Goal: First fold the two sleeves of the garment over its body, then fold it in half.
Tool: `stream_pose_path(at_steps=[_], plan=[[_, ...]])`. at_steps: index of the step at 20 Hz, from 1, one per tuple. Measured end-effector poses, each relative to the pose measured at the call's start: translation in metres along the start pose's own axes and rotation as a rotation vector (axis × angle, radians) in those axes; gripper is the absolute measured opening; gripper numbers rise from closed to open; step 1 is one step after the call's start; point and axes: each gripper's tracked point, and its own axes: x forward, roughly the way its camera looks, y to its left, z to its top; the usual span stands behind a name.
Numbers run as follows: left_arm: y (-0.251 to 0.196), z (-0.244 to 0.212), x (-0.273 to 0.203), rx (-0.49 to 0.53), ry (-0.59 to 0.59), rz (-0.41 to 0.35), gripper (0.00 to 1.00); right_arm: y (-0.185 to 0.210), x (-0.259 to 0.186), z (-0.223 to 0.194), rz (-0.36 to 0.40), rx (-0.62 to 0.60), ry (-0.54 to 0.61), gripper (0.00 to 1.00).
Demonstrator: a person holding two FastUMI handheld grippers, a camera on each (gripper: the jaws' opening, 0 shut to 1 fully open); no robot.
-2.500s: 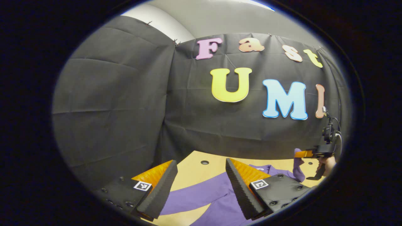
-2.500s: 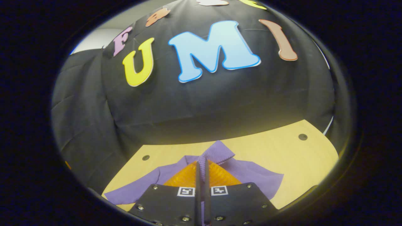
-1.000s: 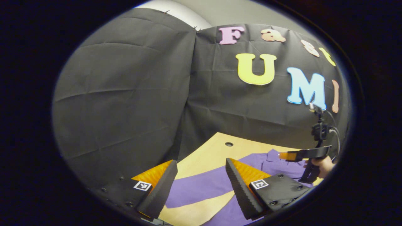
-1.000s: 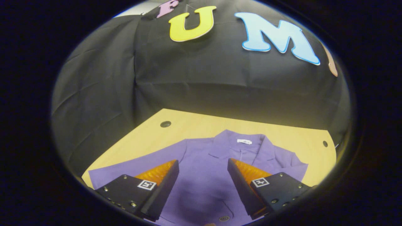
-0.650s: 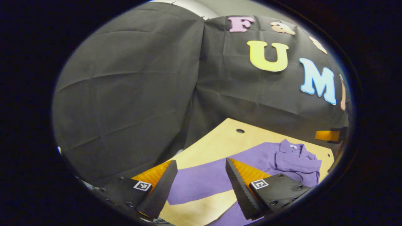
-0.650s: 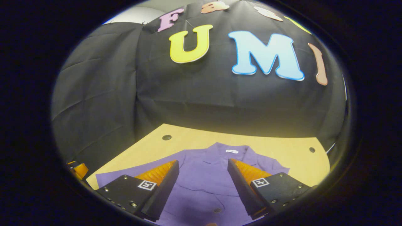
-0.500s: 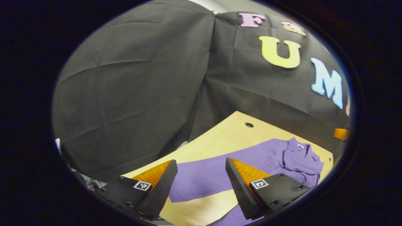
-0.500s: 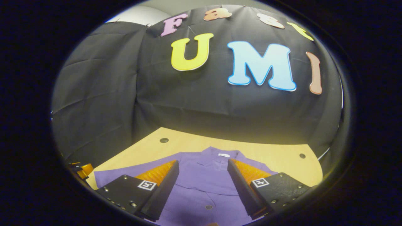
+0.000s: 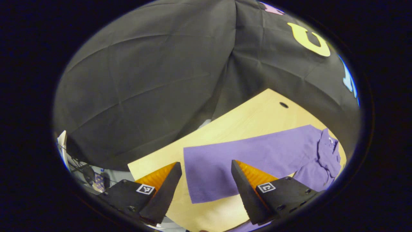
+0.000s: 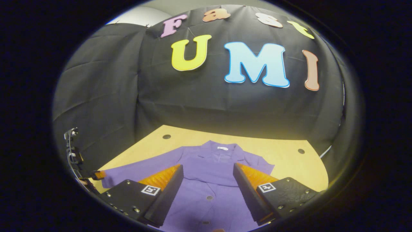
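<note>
While my left gripper (image 9: 206,190) hangs with its jaws spread wide over the cuff end of the left sleeve (image 9: 244,158), nothing is gripped; the cuff lies flat between the fingers, not pinched. That sleeve stretches straight out from the purple shirt (image 10: 215,180), well clear of the body, so I judge its fold not yet made

Shirt lies face up on the wooden table (image 10: 289,164), collar toward the far wall, buttons up the front. On its right side the cloth seems already laid in over the chest, so I take the right sleeve as folded, though the folded edge is hard to make out. Left to do, by my reckoning: the left sleeve, then the fold in half

My right gripper (image 10: 208,193) hovers above the shirt's middle, jaws equally wide, holding nothing

Count, left to right: one sleeve still out flat, one shirt, one table, two small round holes in the tabletop in the right gripper view, two grippers, both empty
</note>
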Motion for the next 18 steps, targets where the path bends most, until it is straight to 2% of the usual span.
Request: stream_pose_path(at_steps=[6, 11, 14, 17, 18], plan=[[0.002, -0.006, -0.001, -0.006, 0.064, 0.020, 1.00, 0.003, -0.003, -0.010, 0.021, 0.013, 0.032, 0.94], [-0.002, -0.006, 0.001, 0.096, 0.060, 0.023, 0.99, 0.010, -0.002, -0.016, 0.061, 0.039, 0.052, 0.94], [-0.009, -0.008, 0.005, 0.101, 0.053, 0.017, 0.83, 0.009, -0.001, -0.017, 0.071, 0.057, 0.056, 0.94], [-0.014, -0.006, 0.007, 0.107, 0.045, 0.014, 0.72, 0.000, -0.002, -0.019, 0.069, 0.070, 0.058, 0.94], [-0.018, -0.005, 0.006, 0.101, 0.033, -0.012, 0.67, -0.004, -0.003, -0.021, 0.065, 0.076, 0.060, 0.94]])
